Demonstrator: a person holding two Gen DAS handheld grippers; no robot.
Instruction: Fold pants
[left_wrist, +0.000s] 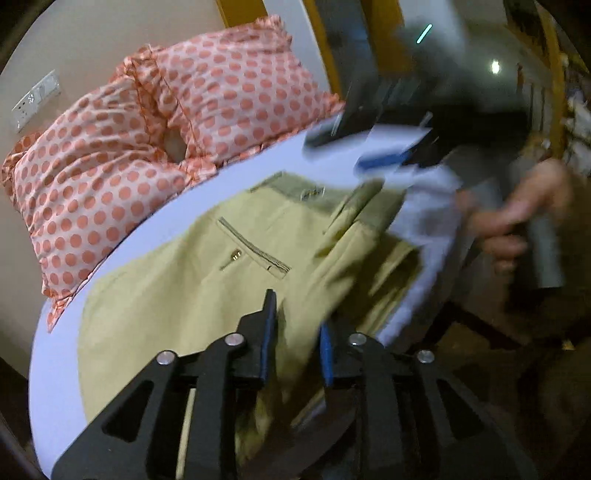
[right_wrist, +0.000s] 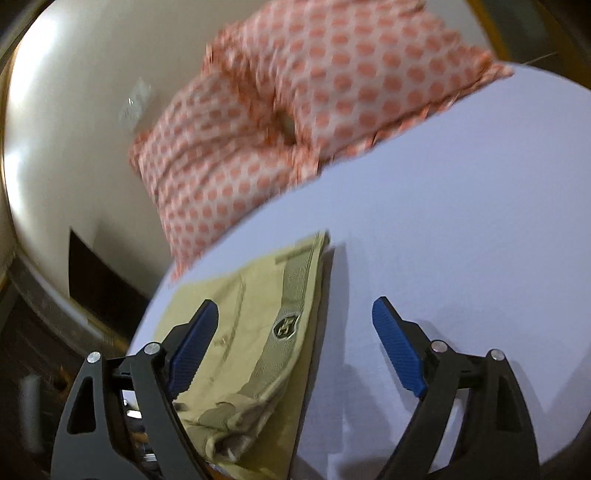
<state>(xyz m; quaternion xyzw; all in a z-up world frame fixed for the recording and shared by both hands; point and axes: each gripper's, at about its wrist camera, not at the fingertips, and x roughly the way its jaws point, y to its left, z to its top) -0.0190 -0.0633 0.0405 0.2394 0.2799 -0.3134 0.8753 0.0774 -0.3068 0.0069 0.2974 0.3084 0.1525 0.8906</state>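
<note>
Khaki pants (left_wrist: 192, 280) lie on a white bed sheet (left_wrist: 55, 369), back pocket with a brass button facing up. My left gripper (left_wrist: 297, 332) is shut on a bunched fold of the pants near the crotch and legs. My right gripper shows blurred in the left wrist view (left_wrist: 380, 147), above the waistband. In the right wrist view the right gripper (right_wrist: 295, 328) is open, its jaws wide apart over the waistband (right_wrist: 284, 328) with its dark badge. The pants (right_wrist: 236, 354) lie partly between the blue fingers (right_wrist: 195, 347), untouched as far as I can tell.
Two pillows with orange dots (left_wrist: 147, 140) lean against the wall at the head of the bed; they also show in the right wrist view (right_wrist: 295, 110). A wall socket plate (left_wrist: 35, 99) is behind them. The bed edge (right_wrist: 155, 317) drops to a dark floor on the left.
</note>
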